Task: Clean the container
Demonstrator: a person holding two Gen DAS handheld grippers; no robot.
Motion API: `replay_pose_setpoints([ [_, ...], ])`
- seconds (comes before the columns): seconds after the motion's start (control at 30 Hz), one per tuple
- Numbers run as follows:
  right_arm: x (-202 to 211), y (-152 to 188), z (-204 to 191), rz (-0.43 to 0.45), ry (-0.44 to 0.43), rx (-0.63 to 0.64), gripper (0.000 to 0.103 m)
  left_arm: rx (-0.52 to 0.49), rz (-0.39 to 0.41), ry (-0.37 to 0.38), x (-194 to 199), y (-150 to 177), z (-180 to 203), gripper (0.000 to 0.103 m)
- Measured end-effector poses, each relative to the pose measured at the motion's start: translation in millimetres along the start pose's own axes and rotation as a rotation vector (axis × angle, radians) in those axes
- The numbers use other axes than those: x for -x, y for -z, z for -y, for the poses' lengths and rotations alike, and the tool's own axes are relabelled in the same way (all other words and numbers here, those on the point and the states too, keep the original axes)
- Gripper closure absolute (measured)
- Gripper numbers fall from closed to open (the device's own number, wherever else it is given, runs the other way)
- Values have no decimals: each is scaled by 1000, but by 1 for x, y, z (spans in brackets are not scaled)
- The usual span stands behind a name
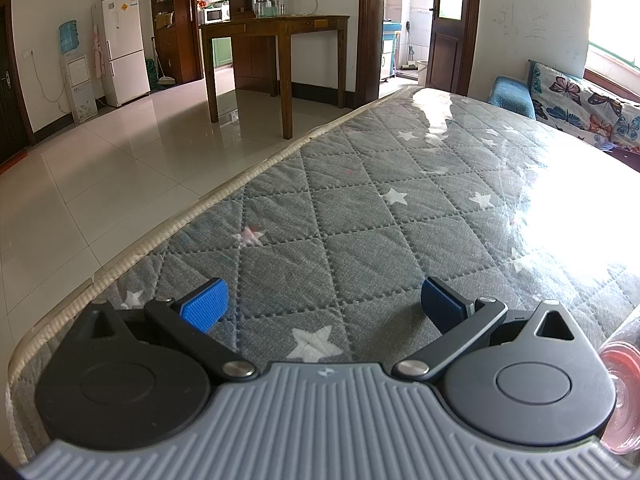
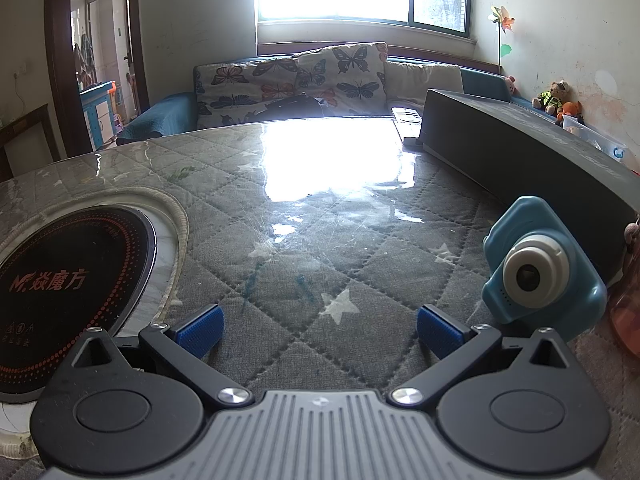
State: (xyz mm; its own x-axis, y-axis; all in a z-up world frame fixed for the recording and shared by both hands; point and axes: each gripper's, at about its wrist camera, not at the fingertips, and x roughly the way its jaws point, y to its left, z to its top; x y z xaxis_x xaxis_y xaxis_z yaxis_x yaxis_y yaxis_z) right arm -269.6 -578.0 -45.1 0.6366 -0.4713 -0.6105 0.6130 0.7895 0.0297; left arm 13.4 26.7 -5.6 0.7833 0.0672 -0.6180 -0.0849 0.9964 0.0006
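1. Quilted grey table cover (image 1: pixel 360 208) under clear film spanned the whole field ahead of both sets of jaws.
2. Induction hob (image 2: pixel 68 288) lay left of the right gripper (image 2: pixel 319 330); toy camera (image 2: pixel 544 264) stood to its right.
3. Left gripper (image 1: pixel 324 306) and right gripper were both released, grasping nothing.
4. Pink container (image 1: pixel 620 384), clipped at the frame edge, sat right of the left jaws; axis and heading could not be determined.
5. Recommendation: turn the left gripper toward it and confirm orientation before closing.

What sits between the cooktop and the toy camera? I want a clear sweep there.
Only bare quilted cover, seen in the right wrist view, lies between the cooktop and toy camera; the open right gripper hovers there.
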Motion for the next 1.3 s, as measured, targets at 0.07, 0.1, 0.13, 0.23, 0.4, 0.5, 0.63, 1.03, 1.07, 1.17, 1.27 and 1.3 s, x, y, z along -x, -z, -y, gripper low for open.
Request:
replay_pose_setpoints([
  [0.07,0,0,0,0,0,0,0,1,0,0,0,0,0,0],
  [0.1,0,0,0,0,0,0,0,0,0,0,0,0,0,0],
  [0.13,0,0,0,0,0,0,0,0,0,0,0,0,1,0],
  [0.23,0,0,0,0,0,0,0,-1,0,-1,0,0,1,0],
  [0.4,0,0,0,0,0,0,0,-1,0,-1,-1,0,2,0],
  [0.5,-1,0,0,0,0,0,0,-1,0,-1,-1,0,3,0],
  [0.63,-1,1,-1,1,0,0,0,-3,0,-3,-1,-1,6,0],
  [1.03,0,1,-1,1,-1,-1,0,0,0,0,1,-1,1,0],
  [1.07,0,1,-1,1,-1,-1,0,-1,0,0,1,-1,1,0],
  [1.17,0,1,-1,1,-1,-1,0,0,0,0,1,-1,1,0],
  [1.27,-1,1,0,1,-1,-1,0,0,0,0,1,-1,1,0],
  [1.3,-1,1,0,1,-1,-1,0,0,0,0,1,-1,2,0],
])
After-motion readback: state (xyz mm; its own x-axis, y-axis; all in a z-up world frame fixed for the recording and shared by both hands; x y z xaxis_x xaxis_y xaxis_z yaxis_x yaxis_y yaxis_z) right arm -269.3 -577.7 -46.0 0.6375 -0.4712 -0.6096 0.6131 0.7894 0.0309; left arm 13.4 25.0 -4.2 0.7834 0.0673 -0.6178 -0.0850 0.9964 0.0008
